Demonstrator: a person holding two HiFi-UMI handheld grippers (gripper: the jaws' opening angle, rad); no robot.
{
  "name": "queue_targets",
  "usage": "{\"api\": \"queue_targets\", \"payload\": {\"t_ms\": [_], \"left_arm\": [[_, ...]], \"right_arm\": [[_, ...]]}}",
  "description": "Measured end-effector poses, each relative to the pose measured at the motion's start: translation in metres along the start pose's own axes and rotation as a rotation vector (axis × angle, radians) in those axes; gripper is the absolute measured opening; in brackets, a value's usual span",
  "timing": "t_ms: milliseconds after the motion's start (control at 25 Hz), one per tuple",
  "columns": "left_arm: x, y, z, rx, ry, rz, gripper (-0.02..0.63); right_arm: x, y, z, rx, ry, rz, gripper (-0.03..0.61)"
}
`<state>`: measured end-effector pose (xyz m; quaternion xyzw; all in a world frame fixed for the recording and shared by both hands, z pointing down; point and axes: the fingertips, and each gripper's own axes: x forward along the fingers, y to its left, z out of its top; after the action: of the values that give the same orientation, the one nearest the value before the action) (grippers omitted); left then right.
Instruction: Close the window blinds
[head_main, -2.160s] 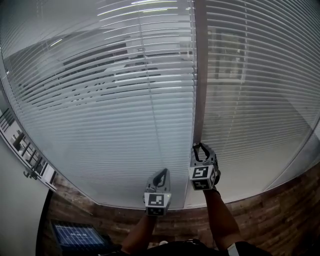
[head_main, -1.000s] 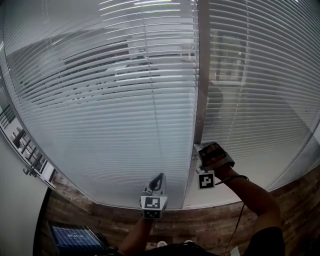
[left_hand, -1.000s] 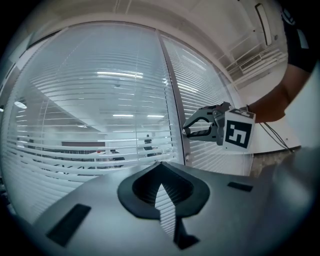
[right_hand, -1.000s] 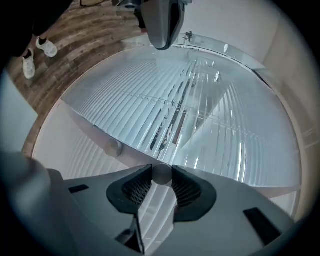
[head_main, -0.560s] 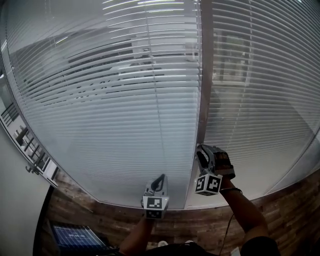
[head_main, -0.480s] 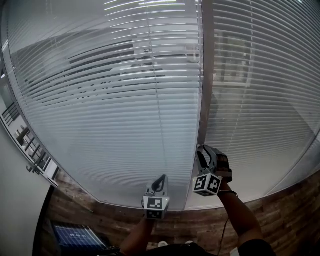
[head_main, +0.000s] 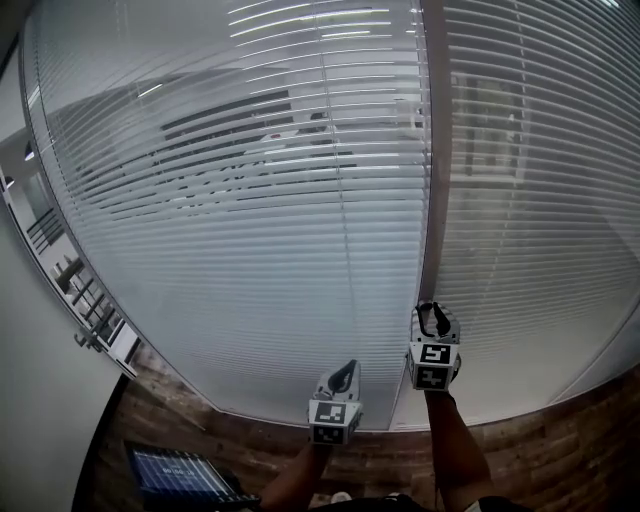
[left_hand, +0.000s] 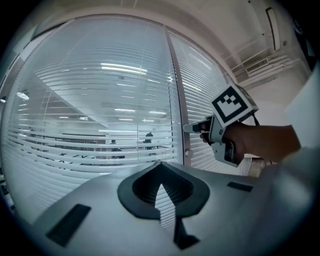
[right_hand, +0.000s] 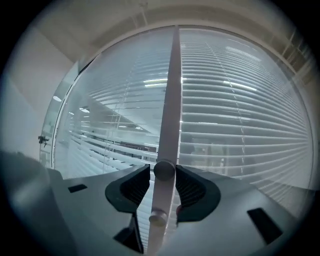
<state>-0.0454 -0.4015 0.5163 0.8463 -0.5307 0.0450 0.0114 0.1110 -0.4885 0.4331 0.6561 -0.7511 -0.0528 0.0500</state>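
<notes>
Window blinds (head_main: 250, 230), left panel: slats tilted part-open, office lights and figures beyond show through. Right panel (head_main: 540, 200): slats look flatter, less shows through. Both sit behind glass and run nearly to the wooden floor (head_main: 560, 460).

Frame post (head_main: 432, 150) stands upright between the two panels. It carries two round knobs, upper knob (right_hand: 164, 170) above lower knob (right_hand: 158, 217).

Right hand-held gripper (head_main: 434, 318) is up against the post, low down. Jaws stand apart, one either side of the upper knob. Pads close to it, but not seen to press; no grip.

Left hand-held gripper (head_main: 345, 368) hangs just left of the post, near the left panel. Jaws narrow, tips meeting, nothing between them.

Step in hand, by my reading: regrasping the tilt knob between turns; left slats not yet closed.

Next move: close the right jaws squarely on the upper knob, then twist about its axis without slipping off.
</notes>
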Motion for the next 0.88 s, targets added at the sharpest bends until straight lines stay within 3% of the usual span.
{"api": "queue_targets", "payload": {"t_ms": [200,520,760,880], "left_arm": [[0.001,0.001,0.001,0.000,-0.003,0.001,0.000],[0.003,0.000,0.006,-0.012,-0.010,-0.010,0.000],[0.000,0.000,0.011,-0.031,-0.020,-0.001,0.000],[0.000,-0.001,0.006,-0.015,-0.008,-0.013,0.000]], "right_arm": [[-0.001,-0.003,0.005,0.067,0.022,-0.016,0.129],[0.000,-0.001,0.005,0.049,-0.001,0.011,0.127],[0.000,-0.001,0.005,-0.031,0.002,0.006,0.127],[0.000,0.002,0.007,-0.181,-0.002,0.022,0.127]]}}
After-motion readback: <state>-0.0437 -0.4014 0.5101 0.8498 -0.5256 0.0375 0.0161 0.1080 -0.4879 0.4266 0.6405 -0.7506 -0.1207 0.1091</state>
